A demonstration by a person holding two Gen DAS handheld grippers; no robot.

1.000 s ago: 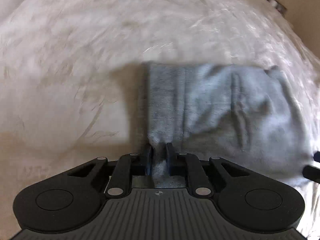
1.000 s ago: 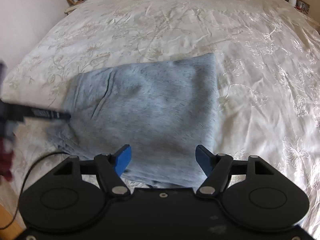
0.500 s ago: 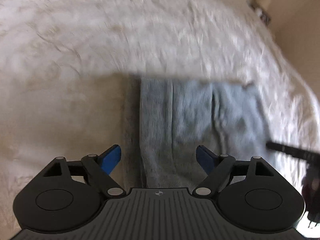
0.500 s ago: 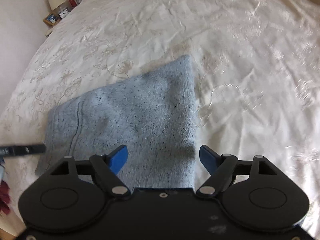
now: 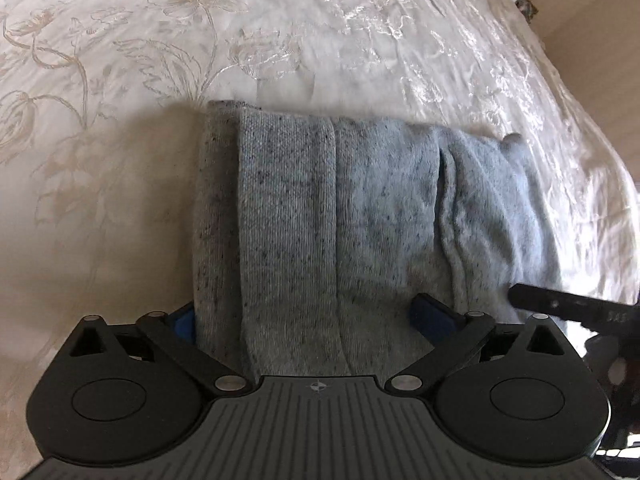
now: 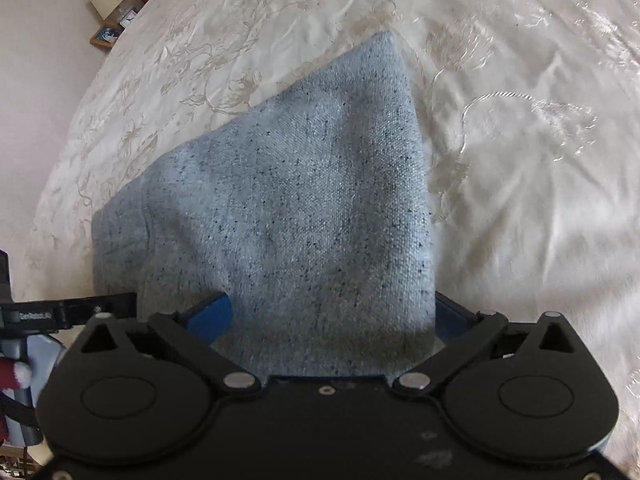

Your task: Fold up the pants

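Observation:
The grey-blue knit pants (image 5: 360, 216) lie folded into a compact rectangle on the bed. In the left wrist view my left gripper (image 5: 308, 316) is open, its blue fingers straddling the near left end of the fold, low over the cloth. In the right wrist view the pants (image 6: 304, 216) fill the middle, and my right gripper (image 6: 332, 312) is open, its fingers on either side of the near right end of the fold. Neither gripper holds cloth. Each gripper's black finger shows at the edge of the other's view.
The bed is covered by a cream satin bedspread (image 5: 280, 32) with embroidered flowers. A bedside table (image 6: 116, 12) with a lamp and small items stands at the far left in the right wrist view. A wall edge (image 5: 592, 8) is at the far right.
My left gripper let go of the pants' edge and opened. Both grippers came down closer over the near edge of the folded pants.

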